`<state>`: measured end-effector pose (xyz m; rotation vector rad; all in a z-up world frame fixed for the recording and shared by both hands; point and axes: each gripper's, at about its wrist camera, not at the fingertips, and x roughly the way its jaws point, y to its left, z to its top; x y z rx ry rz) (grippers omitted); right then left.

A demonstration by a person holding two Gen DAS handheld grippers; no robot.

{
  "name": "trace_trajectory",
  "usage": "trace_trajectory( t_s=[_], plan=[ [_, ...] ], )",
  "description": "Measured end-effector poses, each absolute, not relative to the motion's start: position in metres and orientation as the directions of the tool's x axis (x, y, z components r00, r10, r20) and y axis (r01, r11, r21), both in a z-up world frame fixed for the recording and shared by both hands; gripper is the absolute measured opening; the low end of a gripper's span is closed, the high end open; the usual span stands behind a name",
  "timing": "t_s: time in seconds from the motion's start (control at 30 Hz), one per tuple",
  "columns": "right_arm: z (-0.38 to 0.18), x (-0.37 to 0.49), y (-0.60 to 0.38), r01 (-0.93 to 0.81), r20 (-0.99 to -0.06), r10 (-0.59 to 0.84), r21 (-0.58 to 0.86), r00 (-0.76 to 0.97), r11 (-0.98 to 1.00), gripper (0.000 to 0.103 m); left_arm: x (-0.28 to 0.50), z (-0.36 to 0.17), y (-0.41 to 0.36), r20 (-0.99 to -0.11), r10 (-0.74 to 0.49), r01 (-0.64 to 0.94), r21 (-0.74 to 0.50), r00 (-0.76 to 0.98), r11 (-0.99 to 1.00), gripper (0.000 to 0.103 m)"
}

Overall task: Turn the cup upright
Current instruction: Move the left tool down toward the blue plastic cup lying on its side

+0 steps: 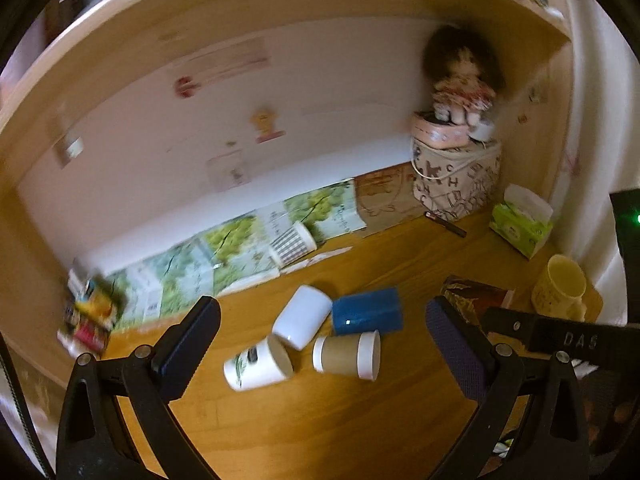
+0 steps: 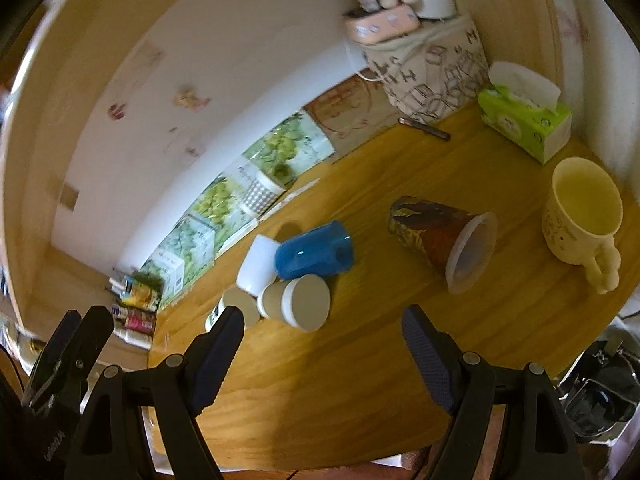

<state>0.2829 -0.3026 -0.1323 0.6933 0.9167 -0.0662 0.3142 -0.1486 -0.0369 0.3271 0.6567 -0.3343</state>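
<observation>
Nearest my left camera, the left gripper [image 1: 322, 330] stands wide open with nothing in it, framing a huddle of tipped cups on the wooden desk [image 1: 360, 408]. The right gripper [image 2: 322, 336] is likewise spread wide and empty above the desk's near edge. I judge both are held apart so either can close on a cup from the side. Lying down are a brown paper cup [image 1: 347, 355], a white cup [image 1: 301, 322], a blue cup [image 1: 367, 311], a printed white cup [image 1: 258, 365] and, apart, a dark patterned cup [image 2: 442, 238]. Only the yellow mug [image 2: 582, 210] is upright. A tissue box [image 2: 526, 122] sits near the corner; leaflets line the white wall [image 1: 320, 92].
</observation>
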Motion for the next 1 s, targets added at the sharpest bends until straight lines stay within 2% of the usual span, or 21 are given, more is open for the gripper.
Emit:
trace_trajectory(
  t_s=[0.47, 1.0],
  plan=[
    [-0.162, 0.332, -0.368, 0.439, -0.764, 0.269, 0.578, 0.586, 0.688, 0.082, 0.384, -0.081, -0.216, -0.762, -0.213, 0.64, 0.318, 0.612, 0.699, 0.102],
    [-0.175, 0.347, -0.386, 0.394, -0.756, 0.286, 0.578, 0.589, 0.714, 0.082, 0.412, -0.155, -0.258, -0.848, -0.152, 0.829, 0.432, 0.508, 0.356, 0.102]
  ],
)
